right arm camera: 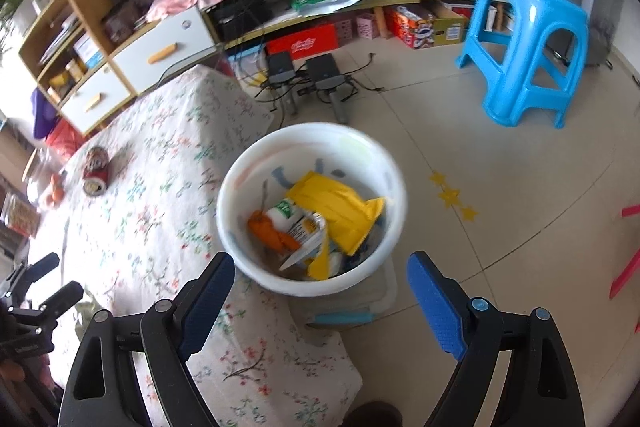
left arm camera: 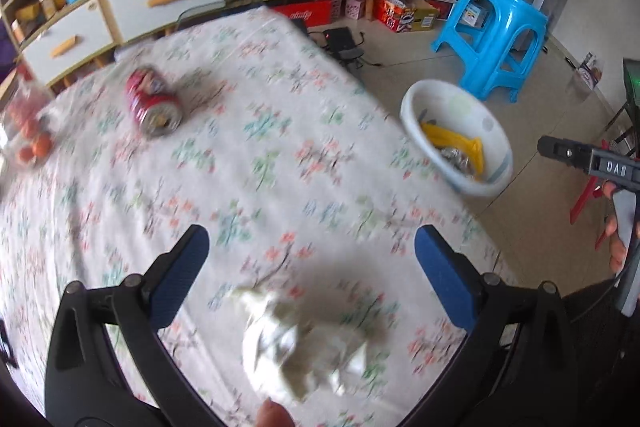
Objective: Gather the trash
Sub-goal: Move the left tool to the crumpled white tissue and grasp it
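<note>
Jaws spread, left gripper (left arm camera: 312, 259) over crumpled tissue (left arm camera: 304, 351) near table edge (left arm camera: 472, 223).

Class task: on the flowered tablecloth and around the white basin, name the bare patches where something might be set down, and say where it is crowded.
Free: the wide cloth between the red can and the crumpled paper; the floor tiles between the basin and the blue stool. Crowded: the basin, full of wrappers, and the far corner where oranges sit beside the can.
</note>
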A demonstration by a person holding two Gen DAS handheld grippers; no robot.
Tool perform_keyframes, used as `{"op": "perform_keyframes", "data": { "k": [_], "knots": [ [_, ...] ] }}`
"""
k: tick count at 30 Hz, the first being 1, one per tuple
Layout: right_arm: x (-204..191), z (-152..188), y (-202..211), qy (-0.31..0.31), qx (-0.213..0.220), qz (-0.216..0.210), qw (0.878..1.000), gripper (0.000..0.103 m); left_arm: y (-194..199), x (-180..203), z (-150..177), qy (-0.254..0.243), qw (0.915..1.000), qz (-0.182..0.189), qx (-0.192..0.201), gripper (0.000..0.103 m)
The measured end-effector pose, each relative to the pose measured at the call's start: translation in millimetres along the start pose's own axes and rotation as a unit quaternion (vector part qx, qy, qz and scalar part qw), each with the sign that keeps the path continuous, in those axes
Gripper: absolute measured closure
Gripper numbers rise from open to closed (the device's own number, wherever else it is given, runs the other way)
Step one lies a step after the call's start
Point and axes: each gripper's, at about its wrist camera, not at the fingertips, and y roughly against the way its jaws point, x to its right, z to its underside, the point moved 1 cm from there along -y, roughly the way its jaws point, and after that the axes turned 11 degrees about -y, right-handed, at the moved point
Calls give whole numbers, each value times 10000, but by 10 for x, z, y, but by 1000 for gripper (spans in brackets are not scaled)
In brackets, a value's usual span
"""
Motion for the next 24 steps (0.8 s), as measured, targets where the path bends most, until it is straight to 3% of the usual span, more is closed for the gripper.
{"op": "perform_keyframes", "data": {
  "k": [9, 20, 21, 22, 24],
  "knots": [
    [-308, 278, -45, 523, -114, -36, 9986, 13, 31, -72, 525, 0, 9994, 261, -222, 1],
    [-483, 367, -117, 651, -254, -55, 9975, 13, -153, -18, 696, -98, 9979, 388, -509, 2],
    [-507, 362, -119, 642, -257, -74, 9976, 13, -175, -30, 704, -79, 9977, 407, -537, 4],
    [-536, 359, -121, 639, -260, -110, 9976, 13, -199, -48, 714, -51, 9973, 446, -579, 14],
    [-597, 344, -126, 648, -248, -175, 9974, 13, -248, -84, 740, 22, 9960, 578, -680, 44]
  ]
}}
